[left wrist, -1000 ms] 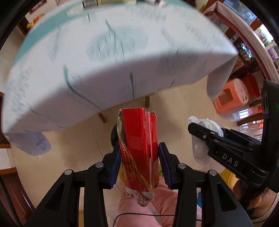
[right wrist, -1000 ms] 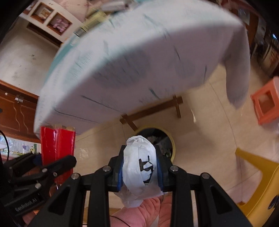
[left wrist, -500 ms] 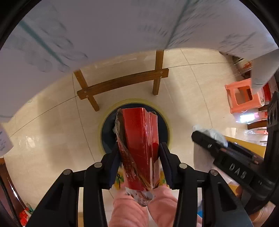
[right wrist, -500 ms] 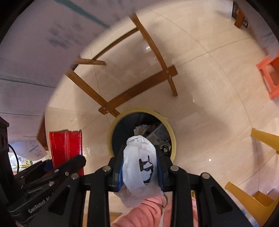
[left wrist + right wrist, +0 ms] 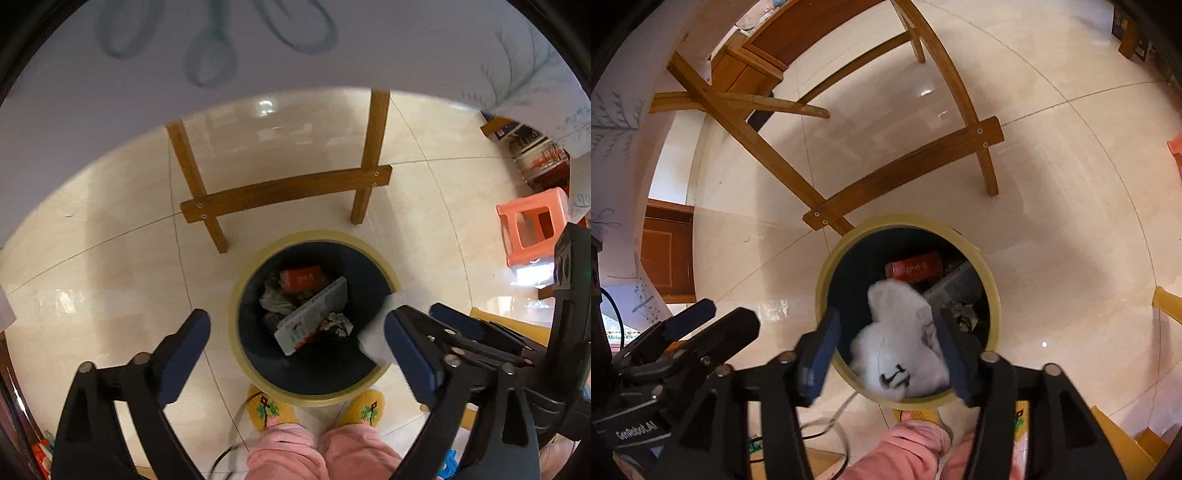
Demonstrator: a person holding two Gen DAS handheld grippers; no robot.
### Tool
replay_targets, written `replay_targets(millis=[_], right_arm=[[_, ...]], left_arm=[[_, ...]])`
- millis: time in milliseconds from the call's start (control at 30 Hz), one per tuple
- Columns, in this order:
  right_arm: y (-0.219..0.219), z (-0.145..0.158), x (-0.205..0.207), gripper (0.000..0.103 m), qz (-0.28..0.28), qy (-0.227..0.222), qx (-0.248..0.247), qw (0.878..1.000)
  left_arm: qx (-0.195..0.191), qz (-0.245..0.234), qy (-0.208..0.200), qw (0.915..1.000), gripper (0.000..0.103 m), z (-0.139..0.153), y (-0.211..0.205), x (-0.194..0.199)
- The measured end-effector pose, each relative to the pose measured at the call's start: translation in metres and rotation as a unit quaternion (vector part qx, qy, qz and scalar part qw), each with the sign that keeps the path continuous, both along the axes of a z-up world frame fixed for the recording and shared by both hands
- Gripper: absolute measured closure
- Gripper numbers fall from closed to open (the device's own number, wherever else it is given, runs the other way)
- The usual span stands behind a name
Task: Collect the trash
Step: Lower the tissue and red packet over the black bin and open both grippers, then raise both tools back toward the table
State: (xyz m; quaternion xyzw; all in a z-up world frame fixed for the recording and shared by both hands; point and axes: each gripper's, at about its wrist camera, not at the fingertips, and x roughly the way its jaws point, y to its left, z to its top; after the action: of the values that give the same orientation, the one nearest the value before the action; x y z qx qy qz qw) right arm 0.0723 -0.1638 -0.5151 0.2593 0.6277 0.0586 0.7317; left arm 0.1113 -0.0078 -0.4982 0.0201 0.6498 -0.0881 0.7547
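A round trash bin [image 5: 236, 325] with a yellow rim and dark inside stands on the floor below both grippers; it also shows in the right wrist view [image 5: 993, 295]. A red box [image 5: 304, 278] lies inside it among crumpled paper and a flat carton [image 5: 314, 317]; the red box also shows in the right wrist view [image 5: 914, 267]. My left gripper [image 5: 295, 343] is open and empty above the bin. My right gripper [image 5: 890, 343] is open above the bin, with a crumpled white bag [image 5: 899, 343] loose between its fingers.
A wooden table frame [image 5: 288, 192] stands just behind the bin under a white tablecloth [image 5: 258, 48]. An orange plastic stool [image 5: 532, 225] is at the right. The person's yellow slippers [image 5: 267, 411] are at the bin's near side. A yellow chair [image 5: 1167, 302] is at the right edge.
Both grippers tilted down over the bin and opened. The red box left my left gripper and lies in the bin. The white bag sits loose between the right fingers.
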Motion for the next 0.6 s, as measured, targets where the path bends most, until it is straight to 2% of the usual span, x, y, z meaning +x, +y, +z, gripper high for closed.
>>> replay_targets(millis=[67, 333, 600], right_arm=[[0.0, 0.003, 0.0, 0.036, -0.003, -0.007, 0.003, 1.0], [0.002, 0.04, -0.003, 0.036, 0.007, -0.028, -0.006, 1.0], [0.0, 0.112, -0.013, 0.036, 0.018, -0.051, -0.009, 0.998]], left_arm=[[0.002, 0.001, -0.005, 1.0, 0.005, 0.005, 0.002, 0.0], [-0.003, 0.004, -0.016, 0.9999, 0.004, 0.047, 0.005, -0.012], [-0.005, 0.009, -0.028, 0.9995, 0.004, 0.122, 0.009, -0.032]])
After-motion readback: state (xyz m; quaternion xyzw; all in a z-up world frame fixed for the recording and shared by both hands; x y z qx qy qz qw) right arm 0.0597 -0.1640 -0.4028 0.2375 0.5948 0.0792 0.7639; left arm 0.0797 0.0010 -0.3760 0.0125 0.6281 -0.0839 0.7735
